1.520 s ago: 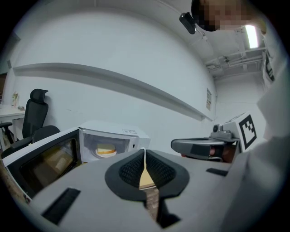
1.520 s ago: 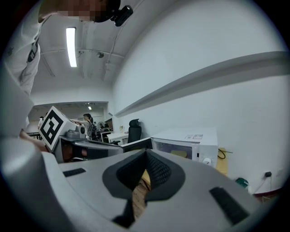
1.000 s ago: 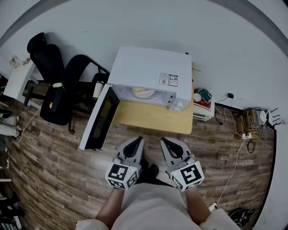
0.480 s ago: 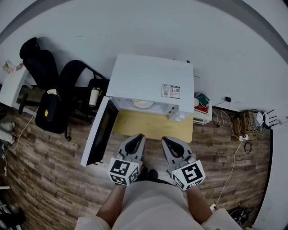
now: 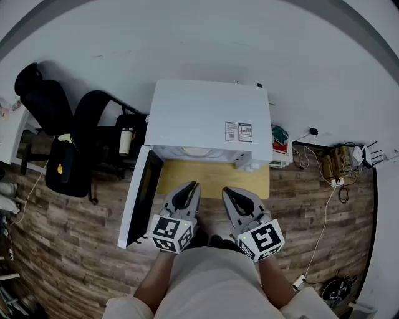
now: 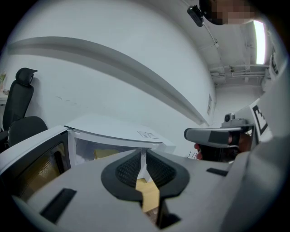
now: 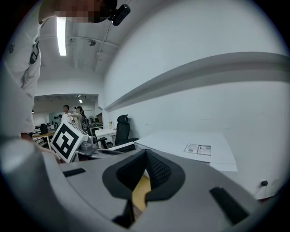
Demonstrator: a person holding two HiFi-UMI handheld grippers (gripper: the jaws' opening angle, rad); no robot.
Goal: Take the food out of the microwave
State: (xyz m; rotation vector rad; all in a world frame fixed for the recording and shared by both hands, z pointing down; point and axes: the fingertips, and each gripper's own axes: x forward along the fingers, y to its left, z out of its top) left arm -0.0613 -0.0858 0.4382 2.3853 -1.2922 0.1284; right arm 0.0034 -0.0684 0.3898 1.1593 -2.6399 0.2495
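Both the grey left gripper and grey right gripper are pressed together and empty, near the boxy white microwave with pale food far inside, so reaching in unspread could shove it, or clip the black-windowed open door at left.

I see 2 grey grippers, the left gripper and the right gripper. Each is a broad matte shell with dark rectangular slots, narrowing to 2 jaws lined with black mesh pads. Behind each sits a white cube printed with black square markers; a small green light glows by the right one. The person wears a pale short-sleeved shirt and a black head camera
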